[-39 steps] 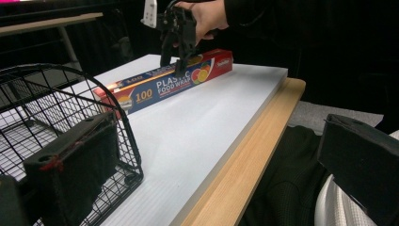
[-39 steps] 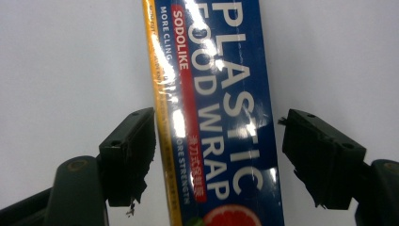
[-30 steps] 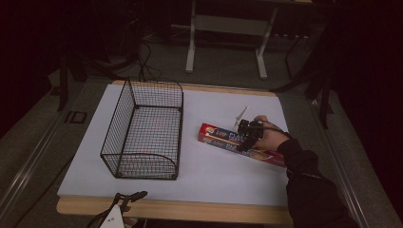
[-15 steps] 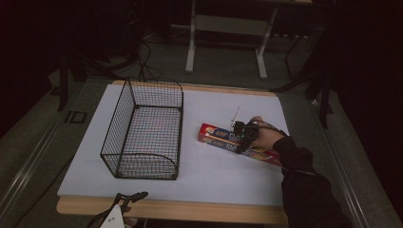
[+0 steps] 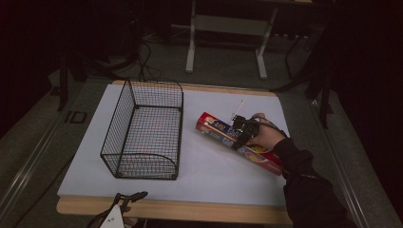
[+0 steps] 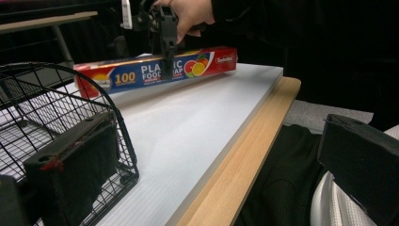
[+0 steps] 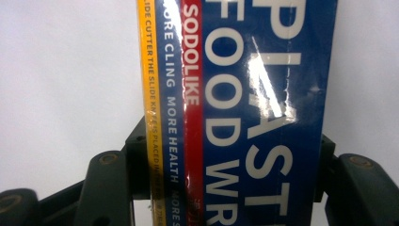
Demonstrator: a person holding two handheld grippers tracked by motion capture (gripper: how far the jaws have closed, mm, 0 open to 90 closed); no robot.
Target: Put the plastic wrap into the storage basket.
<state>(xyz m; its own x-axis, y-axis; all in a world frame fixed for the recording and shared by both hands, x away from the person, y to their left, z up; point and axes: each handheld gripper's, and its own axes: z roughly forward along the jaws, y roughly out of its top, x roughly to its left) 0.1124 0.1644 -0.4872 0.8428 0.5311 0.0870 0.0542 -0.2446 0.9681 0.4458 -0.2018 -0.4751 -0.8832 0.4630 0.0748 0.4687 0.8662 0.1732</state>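
Observation:
A long red and blue box of plastic food wrap [image 5: 216, 128] lies flat on the white table top [image 5: 209, 180], right of centre. My right gripper [image 5: 241, 130] comes down on it from above, held in a hand, and its two jaws press the box's long sides [image 7: 263, 117]. The left gripper view shows that gripper [image 6: 165, 61] astride the box [image 6: 127, 77], which rests on the table. My left gripper [image 5: 130, 196] hangs at the table's front edge, its jaws wide apart around nothing [image 6: 216, 188].
A black wire basket [image 5: 119, 123] stands left of the box, its inside bare; its rounded end [image 6: 56, 94] is just ahead of my left gripper. The table's wooden front edge [image 6: 244, 155] runs past that gripper. Dark table legs and cables lie beyond the far side.
The right hand has sunk a little onto the box and shifted slightly left. The box and the left gripper have stayed put.

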